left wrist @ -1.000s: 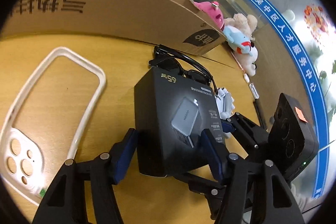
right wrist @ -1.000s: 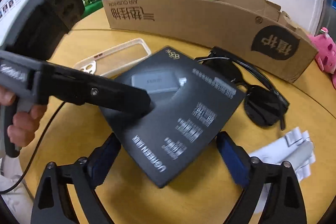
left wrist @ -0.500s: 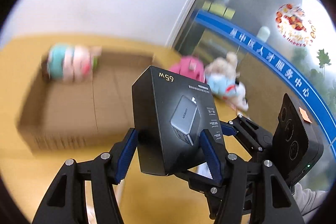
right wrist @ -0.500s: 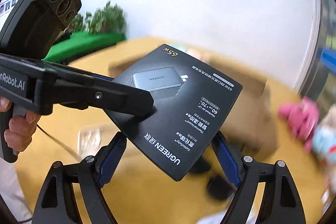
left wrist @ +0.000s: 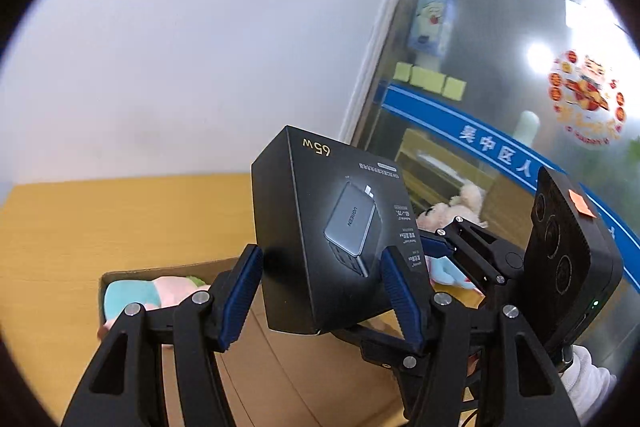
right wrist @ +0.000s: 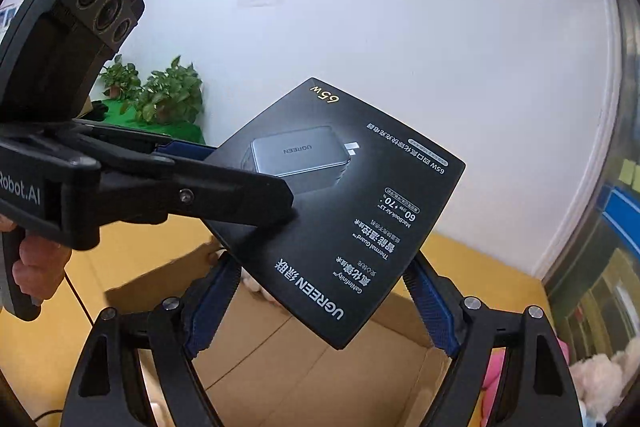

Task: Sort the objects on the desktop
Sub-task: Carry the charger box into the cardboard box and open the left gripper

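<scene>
White wall (right wrist: 400,47) with a blue painted swoosh and a red notice fills the background; potted plants (right wrist: 168,95) stand on a green cloth at the left. Below lies a yellow tabletop (left wrist: 120,219) bearing an open cardboard box (right wrist: 280,359), with a pastel plush toy (left wrist: 152,295) inside it. A black charger box (right wrist: 340,203) hangs in the air above the carton, printed "UGREEN", "65W", "GaNInfinity" and "Thermal Guard" around a picture of a grey charger. Both tools clamp it – the left gripper (left wrist: 320,291) across its narrow sides with blue pads (left wrist: 240,295) pressed on, the right gripper (right wrist: 320,303) across its wider edges, after closing slightly. Lettering "Robot.AI" shows on the left tool's body. Blue banding on the glass door (left wrist: 500,87) carries Chinese characters – 3 yellow sticky notes (left wrist: 430,81) sit above it.
</scene>
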Demonstrator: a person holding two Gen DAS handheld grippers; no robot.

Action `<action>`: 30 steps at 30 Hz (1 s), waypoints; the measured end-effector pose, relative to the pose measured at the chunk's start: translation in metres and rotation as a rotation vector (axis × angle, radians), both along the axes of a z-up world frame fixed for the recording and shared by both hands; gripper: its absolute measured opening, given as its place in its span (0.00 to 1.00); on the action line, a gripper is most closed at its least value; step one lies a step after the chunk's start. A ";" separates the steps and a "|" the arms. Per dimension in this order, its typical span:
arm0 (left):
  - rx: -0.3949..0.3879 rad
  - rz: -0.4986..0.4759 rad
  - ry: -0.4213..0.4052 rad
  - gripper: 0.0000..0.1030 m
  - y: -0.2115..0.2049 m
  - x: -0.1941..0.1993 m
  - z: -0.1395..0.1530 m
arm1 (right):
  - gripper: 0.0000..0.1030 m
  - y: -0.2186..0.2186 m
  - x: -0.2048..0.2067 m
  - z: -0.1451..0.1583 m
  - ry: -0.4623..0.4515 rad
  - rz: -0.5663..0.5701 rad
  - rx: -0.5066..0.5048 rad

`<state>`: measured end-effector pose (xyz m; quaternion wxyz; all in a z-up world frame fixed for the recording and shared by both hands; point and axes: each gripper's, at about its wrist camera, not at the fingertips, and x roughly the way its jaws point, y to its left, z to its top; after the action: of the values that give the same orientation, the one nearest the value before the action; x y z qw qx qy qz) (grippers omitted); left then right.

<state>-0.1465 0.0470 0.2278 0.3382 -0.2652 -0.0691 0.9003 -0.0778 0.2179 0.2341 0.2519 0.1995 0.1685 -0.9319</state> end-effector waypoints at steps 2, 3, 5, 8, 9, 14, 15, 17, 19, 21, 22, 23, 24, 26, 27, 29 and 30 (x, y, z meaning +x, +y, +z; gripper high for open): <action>-0.009 0.003 -0.047 0.59 0.006 -0.029 -0.018 | 0.80 0.002 -0.028 -0.010 -0.033 0.004 0.012; -0.011 0.008 -0.080 0.59 0.010 -0.044 -0.031 | 0.80 0.003 -0.044 -0.018 -0.060 0.006 0.018; -0.018 0.012 -0.134 0.59 0.016 -0.065 -0.054 | 0.80 0.008 -0.073 -0.040 -0.121 0.013 0.026; -0.062 0.018 -0.232 0.59 0.028 -0.097 -0.097 | 0.80 0.017 -0.112 -0.081 -0.222 0.018 0.045; -0.078 0.023 -0.266 0.59 0.033 -0.107 -0.113 | 0.80 0.018 -0.119 -0.093 -0.250 0.020 0.049; -0.122 0.046 -0.403 0.59 0.052 -0.138 -0.173 | 0.80 0.033 -0.166 -0.160 -0.433 0.039 0.026; -0.128 0.050 -0.428 0.59 0.054 -0.143 -0.181 | 0.80 0.036 -0.173 -0.171 -0.466 0.040 0.019; -0.155 0.061 -0.465 0.59 0.061 -0.148 -0.198 | 0.80 0.038 -0.192 -0.189 -0.521 0.039 0.024; -0.176 0.067 -0.494 0.59 0.065 -0.152 -0.208 | 0.80 0.039 -0.199 -0.205 -0.551 0.040 0.049; -0.192 0.077 -0.541 0.59 0.068 -0.157 -0.219 | 0.80 0.038 -0.201 -0.218 -0.581 0.037 0.064; -0.204 0.082 -0.564 0.59 0.069 -0.159 -0.225 | 0.80 0.035 -0.200 -0.222 -0.600 0.035 0.068; -0.221 0.090 -0.585 0.59 0.071 -0.162 -0.232 | 0.80 0.032 -0.198 -0.227 -0.615 0.031 0.073; -0.227 0.096 -0.591 0.59 0.072 -0.163 -0.235 | 0.80 0.030 -0.196 -0.232 -0.623 0.027 0.079; -0.221 0.098 -0.569 0.57 0.070 -0.160 -0.235 | 0.80 0.027 -0.192 -0.234 -0.619 0.008 0.083; -0.219 0.099 -0.570 0.57 0.069 -0.159 -0.233 | 0.80 0.027 -0.191 -0.232 -0.614 -0.006 0.075; -0.209 0.096 -0.557 0.56 0.068 -0.156 -0.225 | 0.81 0.029 -0.190 -0.223 -0.604 -0.018 0.056; -0.208 0.094 -0.538 0.57 0.067 -0.153 -0.218 | 0.81 0.030 -0.188 -0.216 -0.590 -0.027 0.054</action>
<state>-0.3000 0.1145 0.0098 0.2365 -0.5242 -0.0760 0.8145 -0.2656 0.2478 0.0179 0.2723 0.4707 0.1103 -0.8319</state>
